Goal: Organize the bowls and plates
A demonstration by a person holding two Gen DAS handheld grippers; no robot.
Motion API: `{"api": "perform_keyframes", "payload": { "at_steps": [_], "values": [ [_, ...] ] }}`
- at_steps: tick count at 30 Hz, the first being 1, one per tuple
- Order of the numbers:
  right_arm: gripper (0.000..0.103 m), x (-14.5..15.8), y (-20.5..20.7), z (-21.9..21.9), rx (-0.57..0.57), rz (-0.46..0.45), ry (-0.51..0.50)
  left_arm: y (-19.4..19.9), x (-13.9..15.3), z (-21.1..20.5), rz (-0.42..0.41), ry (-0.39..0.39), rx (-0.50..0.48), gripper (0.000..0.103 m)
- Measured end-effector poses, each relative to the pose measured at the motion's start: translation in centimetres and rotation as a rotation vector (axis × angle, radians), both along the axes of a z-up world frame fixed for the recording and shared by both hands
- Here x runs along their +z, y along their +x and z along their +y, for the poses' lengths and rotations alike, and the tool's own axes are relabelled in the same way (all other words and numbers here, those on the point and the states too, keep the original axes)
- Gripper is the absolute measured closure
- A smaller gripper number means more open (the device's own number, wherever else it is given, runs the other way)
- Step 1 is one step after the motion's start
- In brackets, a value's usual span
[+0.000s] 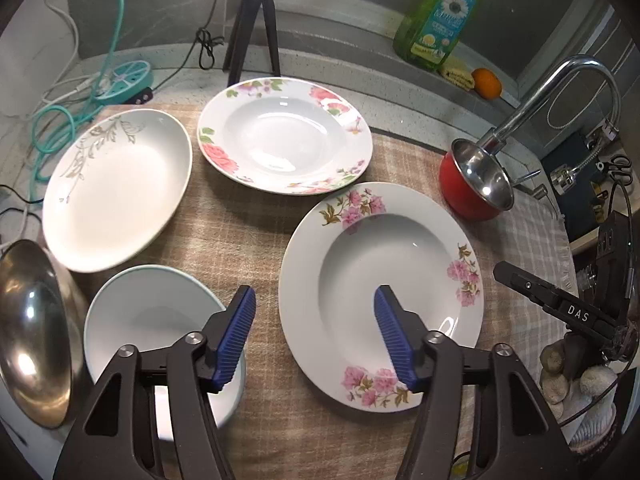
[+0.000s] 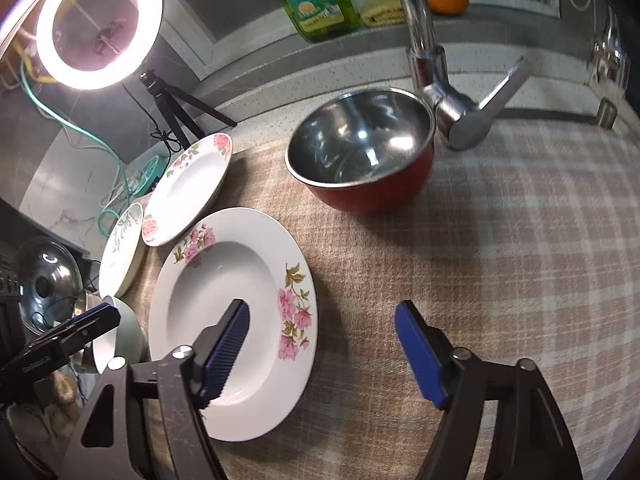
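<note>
**Both Claws Open Above the Laid-Out Dishes**

In the left wrist view, a steel bowl (image 1: 30, 332) is seen at the far left edge, tilted on its side. Just beside it, a pale green bowl (image 1: 152, 320) stands on the checked cloth (image 1: 240, 232) that covers the desk. Behind this bowl lies a white oval plate with a grey leaf pattern (image 1: 116, 188), with its near rim close to the bowl. Further right, at the back, a rose-patterned plate (image 1: 285, 136) is placed flat on the cloth. In front of it and to the right, a pink-flower plate (image 1: 380, 296) is placed flat, apart from the rose-patterned plate. At the right, near the faucet (image 1: 560, 96), a red bowl with a steel interior (image 1: 476, 180) is set upright.

The left claw (image 1: 315, 336) is held wide open and nothing is gripped. Its left pad is seen over the rim of the pale green bowl, and its right pad over the pink-flower plate; contact cannot be determined.

In the right wrist view, the right claw (image 2: 322, 350) is likewise held wide open and is empty. Its left pad is seen over the well of the pink-flower plate (image 2: 224, 280), and its right pad over bare cloth (image 2: 500, 248). The red bowl (image 2: 362, 156) is located behind, just beside the faucet base (image 2: 460, 116).
</note>
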State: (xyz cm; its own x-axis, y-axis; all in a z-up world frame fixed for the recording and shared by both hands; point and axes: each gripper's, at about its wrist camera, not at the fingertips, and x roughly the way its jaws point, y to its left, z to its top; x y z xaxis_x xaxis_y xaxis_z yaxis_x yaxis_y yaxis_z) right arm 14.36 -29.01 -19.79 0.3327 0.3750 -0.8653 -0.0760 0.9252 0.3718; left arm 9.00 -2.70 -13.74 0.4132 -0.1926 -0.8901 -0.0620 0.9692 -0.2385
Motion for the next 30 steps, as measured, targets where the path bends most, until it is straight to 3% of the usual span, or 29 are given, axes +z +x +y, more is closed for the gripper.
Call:
{"api": "perform_keyframes", "payload": {
  "at_steps": [2,8,20,30],
  "values": [
    [0.047,-0.7,0.3,-0.3,-0.012,0.031,0.024,0.7,-0.6,0.2,0.035,-0.022,-0.005,0.053],
    [0.057,-2.1,0.9,-1.0,-0.045,0.092,0.084,1.9,-1.6,0.3,0.078,-0.031,-0.022,0.056],
    [0.069,-3.1,1.4,-1.0,-0.044,0.133,0.132,3.2,-2.8,0.3,0.122,-0.041,-0.031,0.067],
    [0.074,-3.3,1.7,-0.4,-0.018,0.141,0.126,4.1,-3.6,0.7,0.149,-0.053,-0.019,0.068]
  ]
}}
